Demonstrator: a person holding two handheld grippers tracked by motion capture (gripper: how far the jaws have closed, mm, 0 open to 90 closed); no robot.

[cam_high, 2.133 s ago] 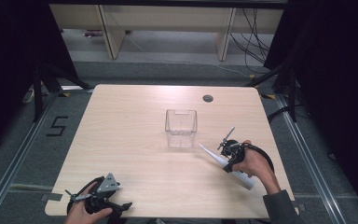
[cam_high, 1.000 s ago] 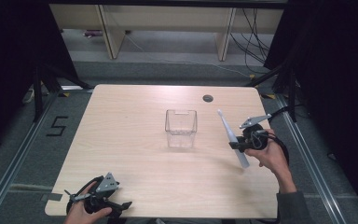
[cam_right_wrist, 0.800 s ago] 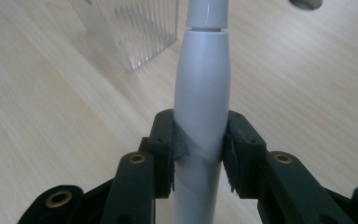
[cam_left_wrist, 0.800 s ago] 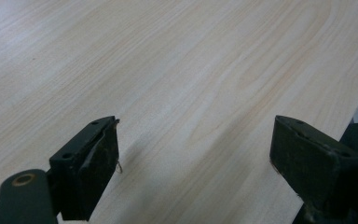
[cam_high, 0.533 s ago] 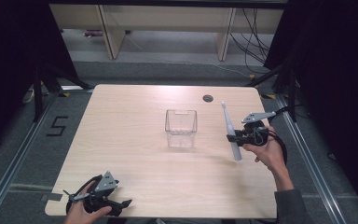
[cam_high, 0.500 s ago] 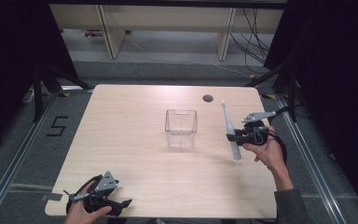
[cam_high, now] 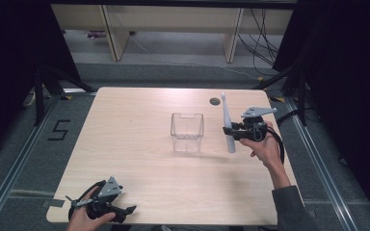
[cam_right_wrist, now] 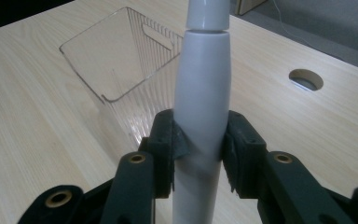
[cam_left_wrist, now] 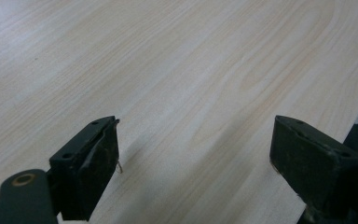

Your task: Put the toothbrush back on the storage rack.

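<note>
A white electric toothbrush (cam_high: 227, 126) stands almost upright in the air, head up, with my right gripper (cam_high: 231, 130) shut on its handle. In the right gripper view both pads press on the thick white handle (cam_right_wrist: 201, 107). A clear plastic cup-shaped bin (cam_high: 187, 132) stands upright mid-table, just left of the toothbrush; it also shows as the clear bin (cam_right_wrist: 121, 60) behind the handle. My left gripper (cam_high: 127, 210) lies low at the table's front left corner, open, with bare wood between its fingers (cam_left_wrist: 93, 161).
A round cable hole (cam_high: 215, 101) pierces the wooden table (cam_high: 135, 120) behind the toothbrush. Shelving and cables stand beyond the far edge. Dark curtains flank both sides.
The right gripper has carried the toothbrush up off the table, turned it from slanted to nearly upright and brought it leftward closer to the bin. The left gripper has stayed put.
</note>
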